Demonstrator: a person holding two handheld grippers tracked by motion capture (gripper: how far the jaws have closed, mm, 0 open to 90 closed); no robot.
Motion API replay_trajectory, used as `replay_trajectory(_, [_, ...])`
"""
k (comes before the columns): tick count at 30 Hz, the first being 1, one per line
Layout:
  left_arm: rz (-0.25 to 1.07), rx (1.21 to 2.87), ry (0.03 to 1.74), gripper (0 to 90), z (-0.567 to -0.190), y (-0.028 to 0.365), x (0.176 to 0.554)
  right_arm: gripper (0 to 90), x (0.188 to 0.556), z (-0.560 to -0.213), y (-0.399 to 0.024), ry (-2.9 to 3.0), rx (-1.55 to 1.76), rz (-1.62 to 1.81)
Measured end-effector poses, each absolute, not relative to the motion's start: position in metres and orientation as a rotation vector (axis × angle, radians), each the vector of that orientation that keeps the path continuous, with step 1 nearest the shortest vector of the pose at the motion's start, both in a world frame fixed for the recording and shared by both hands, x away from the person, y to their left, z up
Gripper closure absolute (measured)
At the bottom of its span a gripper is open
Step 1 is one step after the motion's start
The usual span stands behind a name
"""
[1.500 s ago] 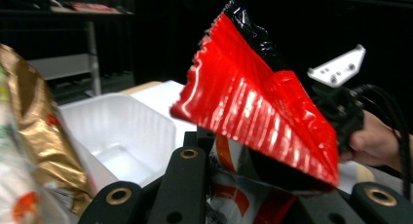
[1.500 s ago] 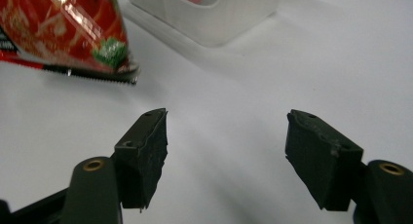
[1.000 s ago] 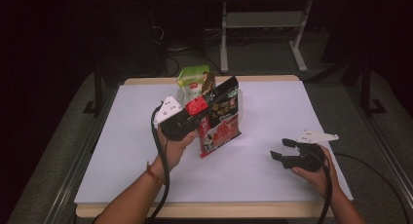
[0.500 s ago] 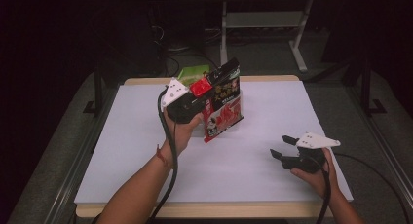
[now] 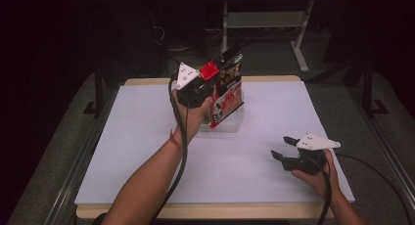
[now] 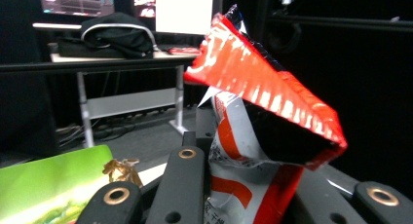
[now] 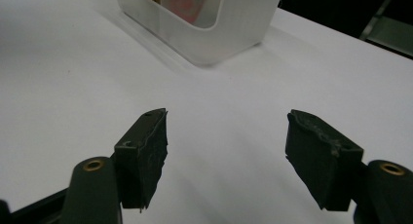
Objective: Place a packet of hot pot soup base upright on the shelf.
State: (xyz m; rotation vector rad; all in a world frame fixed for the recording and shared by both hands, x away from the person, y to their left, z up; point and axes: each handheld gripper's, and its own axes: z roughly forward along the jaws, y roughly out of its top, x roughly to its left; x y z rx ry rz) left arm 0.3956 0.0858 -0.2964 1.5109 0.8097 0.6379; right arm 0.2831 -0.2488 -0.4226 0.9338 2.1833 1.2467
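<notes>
Red-and-white foil, the snack bag [image 5: 226, 90] hangs pinched in the left gripper [image 5: 208, 78], whose jaws clamp its upper part, above the translucent bin [image 5: 234, 122] near the table's [image 5: 122, 146] far edge. Judging by this, the bag is being lowered into the bin: it should stay upright and centred over the opening before the squeeze loosens. Toward the near right corner, the right gripper [image 5: 284, 149] rests with jaws wide apart, holding nothing.

Left gripper [image 5: 219, 70]: black body, grey three-cornered plate on top, red patch near jaws, black cable trailing along bare forearm. Right gripper [image 5: 283, 147]: black, same grey plate. Jaw arms carry brass-ringed screw holes; pads worn, ragged-edged.
</notes>
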Motion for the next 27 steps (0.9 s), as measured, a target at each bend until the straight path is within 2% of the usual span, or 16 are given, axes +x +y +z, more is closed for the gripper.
replay_trajectory(10, [0.691,1.498,0.909,80.5,-0.312,0.069,0.423,31.0,0.283,-0.422,-0.249,2.186,0.926,1.257])
replay_trajectory(21, [0.671,1.426,0.98,79.6,-0.331,0.059,0.442,30.9,0.282,-0.421,-0.248,2.184,0.917,1.261])
replay_trajectory(27, [0.665,1.429,0.964,79.1,-0.34,0.054,0.444,30.9,0.282,-0.421,-0.247,2.188,0.911,1.259])
